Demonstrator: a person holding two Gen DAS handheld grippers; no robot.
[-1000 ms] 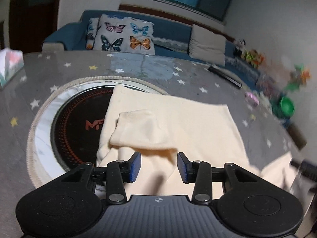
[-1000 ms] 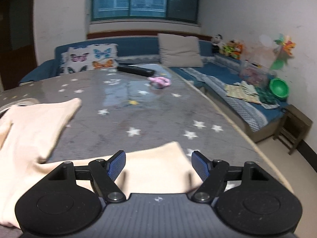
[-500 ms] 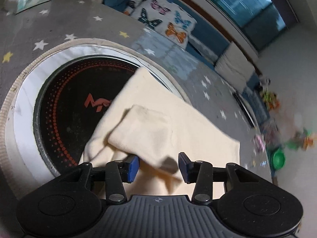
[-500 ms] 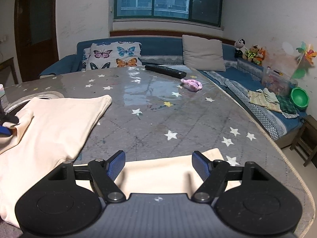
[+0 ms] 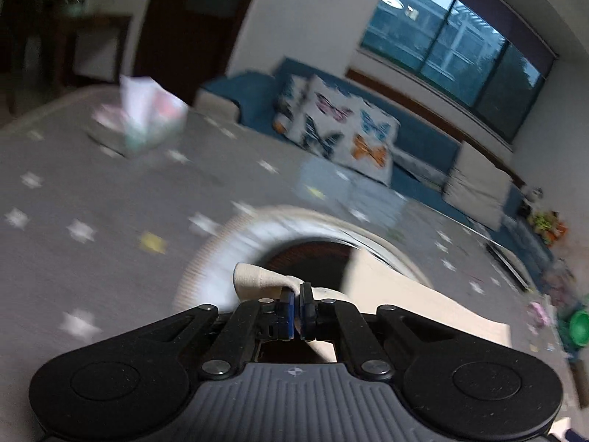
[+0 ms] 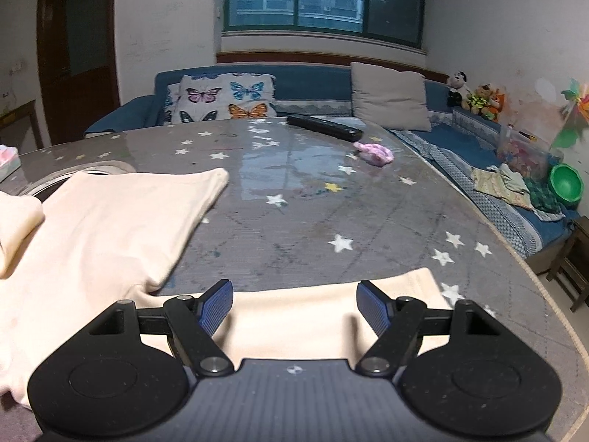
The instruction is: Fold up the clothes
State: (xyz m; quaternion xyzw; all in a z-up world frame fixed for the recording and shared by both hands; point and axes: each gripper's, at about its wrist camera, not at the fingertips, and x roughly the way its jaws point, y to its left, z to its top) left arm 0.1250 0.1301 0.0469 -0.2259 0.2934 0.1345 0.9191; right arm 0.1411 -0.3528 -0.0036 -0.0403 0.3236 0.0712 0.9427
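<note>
Left wrist view is pretty smeared, so the round inset [image 5: 228, 243] in the counter [image 5: 110, 191] and what looks like a tissue box [image 5: 147, 118] are hard to read. The cream garment [image 6: 110, 228] lies spread flat over the counter's left half, part of it cut off at the frame edge, one sleeve [image 6: 331, 316] stretched out under the right tongs [image 6: 295, 307], which hover spread wide, gripping nothing. The left tongs [image 5: 296, 313] are clamped on a bunched fold of the cloth. Grey star-print surface, blue sofa [image 6: 313, 81] behind, a remote [image 6: 324, 127] and a pink scrap [image 6: 373, 153].
</note>
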